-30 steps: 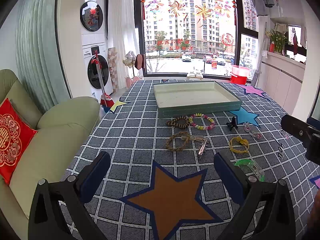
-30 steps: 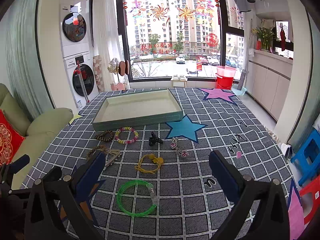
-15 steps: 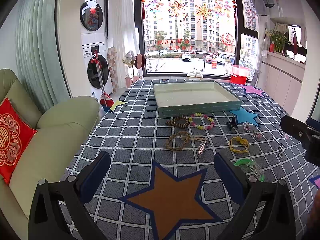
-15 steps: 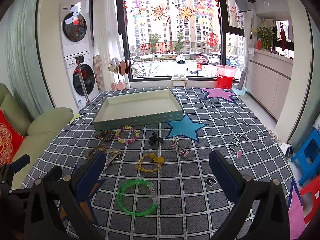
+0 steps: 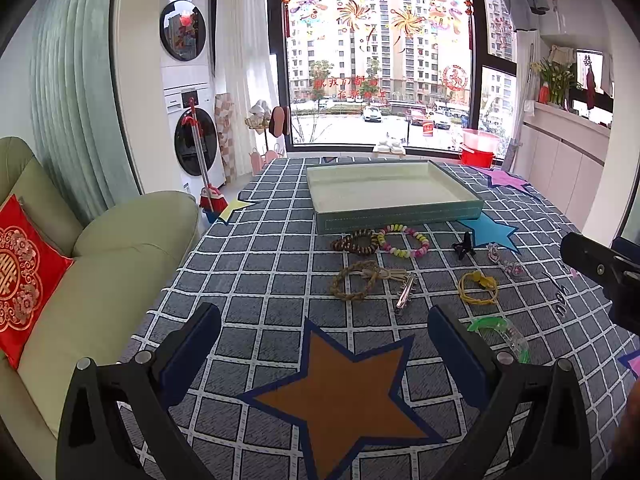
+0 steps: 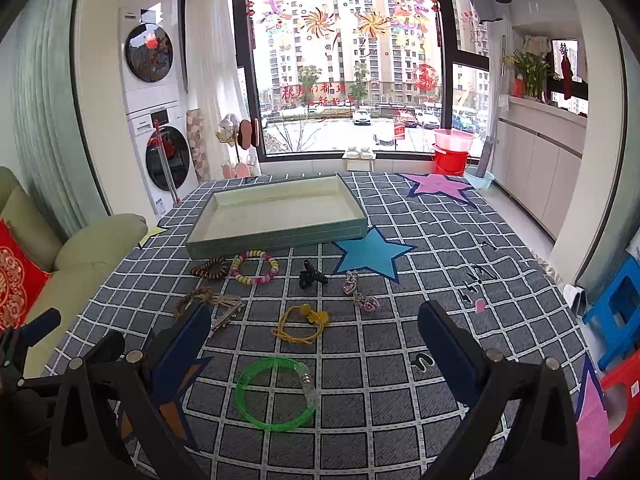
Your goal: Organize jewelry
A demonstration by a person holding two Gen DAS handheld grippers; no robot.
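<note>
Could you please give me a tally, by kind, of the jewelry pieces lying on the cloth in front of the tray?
Bracelets: 4, brown beads, pastel beads, braided rope, green bangle
Yellow cord loop: 1
Black claw clip: 1
Metal clip: 1
Pink crystal charms: 1
Total: 8

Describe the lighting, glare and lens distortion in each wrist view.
Left wrist view: the bright window backlights the room, blowing out the curtain; fisheye bends the walls and darkens the corners; tray and bracelets stay sharp. Right wrist view: same backlight and barrel curve; soft, faint shadows under the green bangle; the open right tool reads dark.
</note>
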